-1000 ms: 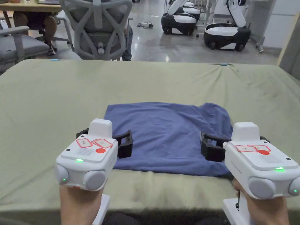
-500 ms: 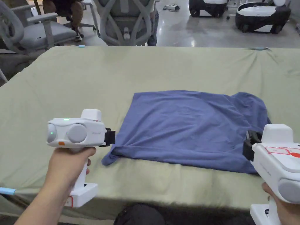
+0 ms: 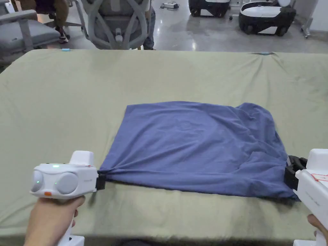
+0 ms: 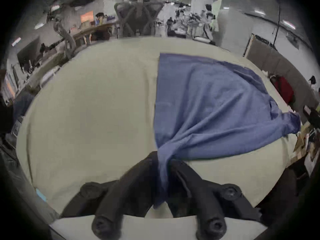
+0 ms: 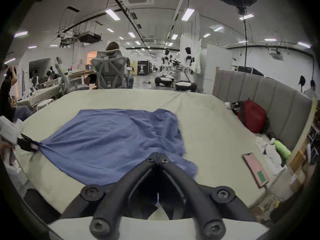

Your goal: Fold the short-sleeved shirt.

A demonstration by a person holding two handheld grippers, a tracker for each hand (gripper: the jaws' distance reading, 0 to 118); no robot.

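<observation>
Two grippers on the folded blue cotton shirt lying on the green-sheeted bench: left gripper fingers clenched on its near-left corner, right gripper fingers pressed together over the near-right corner, can't tell if grasping fabric.

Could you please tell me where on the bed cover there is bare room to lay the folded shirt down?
The green cover lies bare left of the blue shirt and beyond it toward the grey chair. The near edge is crowded by the left gripper and right gripper; a pink flat item lies at the right edge.
</observation>
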